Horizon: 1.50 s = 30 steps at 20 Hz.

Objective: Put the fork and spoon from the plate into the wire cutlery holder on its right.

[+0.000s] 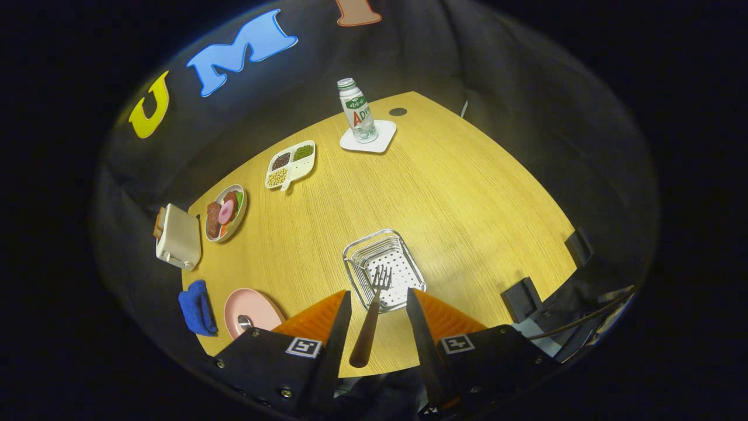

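— Claw?
— One gripper (378, 292), fingers spread wide, gripping nothing. Two square black-and-white markers, one on each finger base (304, 347).
— Fork?
— One metal fork with a dark brown handle (369, 327), in the gap between the fingers, touching neither. Handle end nearest, tines just ahead over the near rim of one square silver wire cutlery holder with a perforated floor (356, 251). Resting or in the air: cannot tell.
— Spoon?
— Probably the one shiny metal piece (244, 321) on the single round pink plate (260, 304), left of the holder, partly hidden by the left finger.
— Around it?
— One crumpled blue cloth (197, 307) just left of the pink plate. Further off, one cream toaster (178, 237), then one round plate of model food (242, 202), then one white three-compartment dish of beans (299, 171). Farthest, one capped clear bottle (357, 114) upright on one white square coaster (383, 143), beside one dark round hole (398, 111) in the light wooden table (467, 193).
— Writing?
— Green and red print on the bottle label.
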Each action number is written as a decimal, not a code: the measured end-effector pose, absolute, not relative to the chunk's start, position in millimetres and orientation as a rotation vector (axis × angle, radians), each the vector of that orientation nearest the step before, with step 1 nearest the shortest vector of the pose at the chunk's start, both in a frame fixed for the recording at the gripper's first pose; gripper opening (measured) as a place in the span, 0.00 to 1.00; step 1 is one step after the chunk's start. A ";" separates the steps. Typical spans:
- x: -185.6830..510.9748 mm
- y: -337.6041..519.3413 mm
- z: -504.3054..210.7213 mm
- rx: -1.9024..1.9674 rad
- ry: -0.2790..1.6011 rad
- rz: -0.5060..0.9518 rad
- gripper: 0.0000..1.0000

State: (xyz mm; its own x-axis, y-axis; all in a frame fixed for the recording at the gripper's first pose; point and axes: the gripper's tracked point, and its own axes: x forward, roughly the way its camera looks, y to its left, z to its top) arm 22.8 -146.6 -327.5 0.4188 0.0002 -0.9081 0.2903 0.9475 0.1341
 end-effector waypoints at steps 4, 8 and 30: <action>26.1 -124.6 -310.3 0.301 1.076 -0.152 0.59; 28.1 -82.7 -293.7 0.292 1.036 -0.082 0.59; -13.6 154.8 -389.7 0.083 1.253 0.285 0.59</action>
State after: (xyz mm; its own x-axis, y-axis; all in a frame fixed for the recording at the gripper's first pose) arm -13.6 154.8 -389.7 0.2821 0.2578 -0.9241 -0.1671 0.9617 0.2172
